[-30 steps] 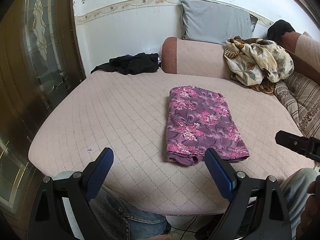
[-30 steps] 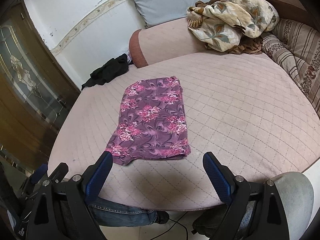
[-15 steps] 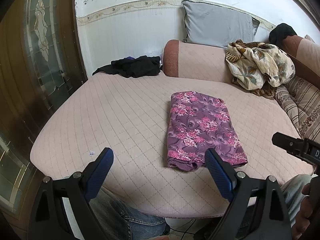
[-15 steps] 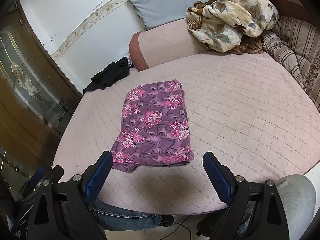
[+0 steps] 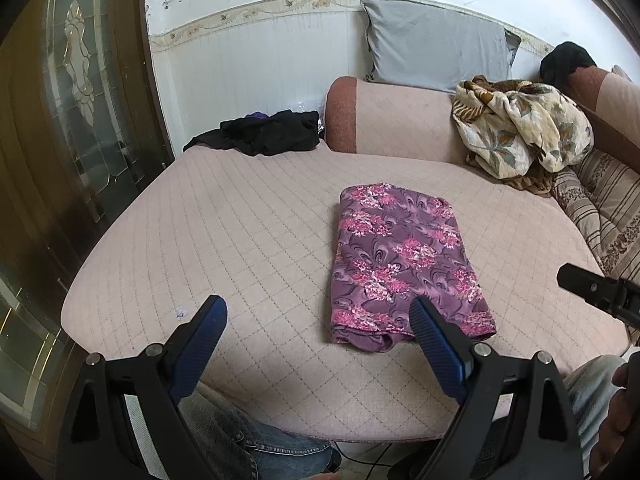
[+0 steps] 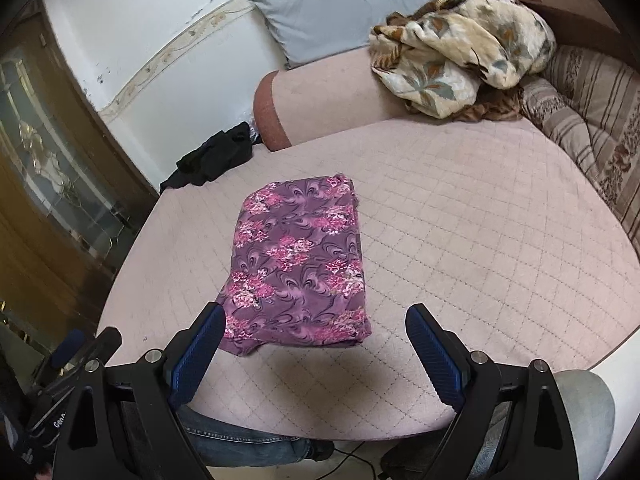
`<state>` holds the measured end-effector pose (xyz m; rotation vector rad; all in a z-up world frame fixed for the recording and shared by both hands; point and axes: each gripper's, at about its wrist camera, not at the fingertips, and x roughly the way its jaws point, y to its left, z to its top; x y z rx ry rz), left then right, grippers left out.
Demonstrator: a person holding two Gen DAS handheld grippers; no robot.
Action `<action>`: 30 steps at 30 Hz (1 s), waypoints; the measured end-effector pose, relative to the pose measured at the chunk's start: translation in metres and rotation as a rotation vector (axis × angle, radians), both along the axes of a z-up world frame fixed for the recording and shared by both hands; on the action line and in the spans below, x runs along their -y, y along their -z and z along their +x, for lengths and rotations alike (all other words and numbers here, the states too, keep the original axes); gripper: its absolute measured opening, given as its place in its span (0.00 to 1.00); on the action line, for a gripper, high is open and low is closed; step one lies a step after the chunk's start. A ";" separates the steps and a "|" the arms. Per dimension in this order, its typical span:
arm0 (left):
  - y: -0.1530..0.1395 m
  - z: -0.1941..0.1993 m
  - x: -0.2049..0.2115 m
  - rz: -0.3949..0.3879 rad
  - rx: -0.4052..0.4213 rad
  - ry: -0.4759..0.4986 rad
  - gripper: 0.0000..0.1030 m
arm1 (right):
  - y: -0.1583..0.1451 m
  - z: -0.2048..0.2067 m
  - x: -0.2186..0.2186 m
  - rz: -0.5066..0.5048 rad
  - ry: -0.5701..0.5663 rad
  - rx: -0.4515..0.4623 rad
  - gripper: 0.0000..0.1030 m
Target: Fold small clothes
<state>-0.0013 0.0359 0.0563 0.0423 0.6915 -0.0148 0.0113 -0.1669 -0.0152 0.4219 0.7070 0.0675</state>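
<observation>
Gripping nothing, both the left tool [image 5: 318,326] and right tool [image 6: 316,330] gape; pinch the floral garment [image 6: 298,264] at its near hem.

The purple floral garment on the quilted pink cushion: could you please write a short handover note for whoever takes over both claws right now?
Left claw: open, empty, held above the near edge of the quilted pink cushion.
Right claw: open, empty, just short of the garment's near hem.
Purple floral garment: lying flat on the cushion in a neat folded rectangle, touched by neither claw.
Crumpled black clothing: at the far left corner, unfolded.
Done: the purple piece looks folded.
Left: probably the black clothing next, if it belongs to the job.
</observation>
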 end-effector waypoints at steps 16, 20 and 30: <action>0.005 0.018 -0.002 0.018 -0.042 -0.012 0.89 | 0.000 0.017 0.000 0.000 -0.022 -0.009 0.92; 0.004 0.016 -0.002 0.024 -0.039 -0.012 0.89 | -0.001 0.015 -0.002 0.001 -0.025 -0.008 0.92; -0.005 -0.004 -0.008 0.023 -0.012 -0.010 0.89 | -0.011 -0.001 -0.013 -0.009 -0.035 0.002 0.92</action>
